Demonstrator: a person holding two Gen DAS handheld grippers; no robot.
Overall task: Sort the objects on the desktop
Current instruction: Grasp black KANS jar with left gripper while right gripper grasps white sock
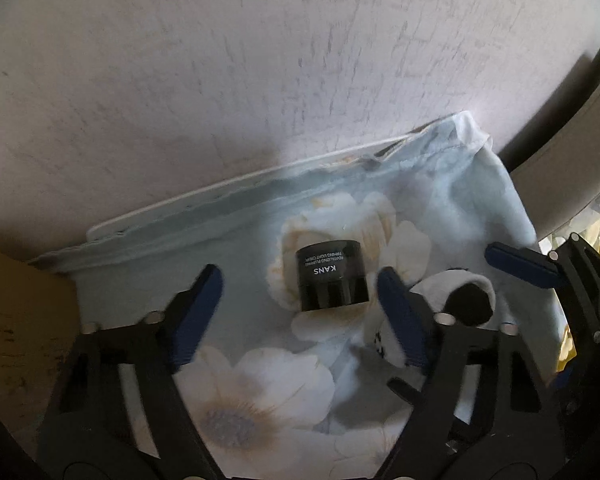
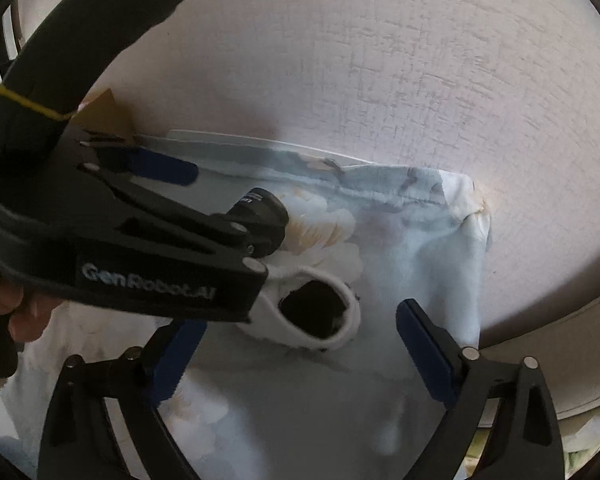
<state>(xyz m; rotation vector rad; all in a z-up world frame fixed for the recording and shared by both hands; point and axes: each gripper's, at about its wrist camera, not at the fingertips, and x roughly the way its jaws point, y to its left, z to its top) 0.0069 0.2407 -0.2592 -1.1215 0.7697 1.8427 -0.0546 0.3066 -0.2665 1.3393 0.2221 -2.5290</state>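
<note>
Two hand-held grippers hover low over a desk draped with a pale blue floral cloth [image 1: 260, 360], whose far hem runs along a rough pinkish-white wall [image 1: 260, 60]. The left gripper [image 1: 300, 300] is released, its blue-padded fingers [image 1: 198, 300] spread wide on either side of a small black cream jar [image 1: 332, 276] marked KANS. The jar stands on the cloth near the far edge of the desk, between the pads but apparently touched by neither. Just beside the jar, toward the right, lies a white sock [image 2: 312, 320], its dark opening facing up. The right gripper [image 2: 300, 356] is also released, its fingers apart with the sock just ahead of them, not gripping it. A brown cardboard-like surface [image 1: 20, 320] shows at the left edge of the desk; what it belongs to cannot be told. No bin, tray or other sorting place appears in either view. By the look of it, the sorting is at an early or middle stage: both the jar and the sock are ungrasped and unplaced, and each gripper seems lined up to take one. How many other items have been dealt with cannot be judged from these views.
</note>
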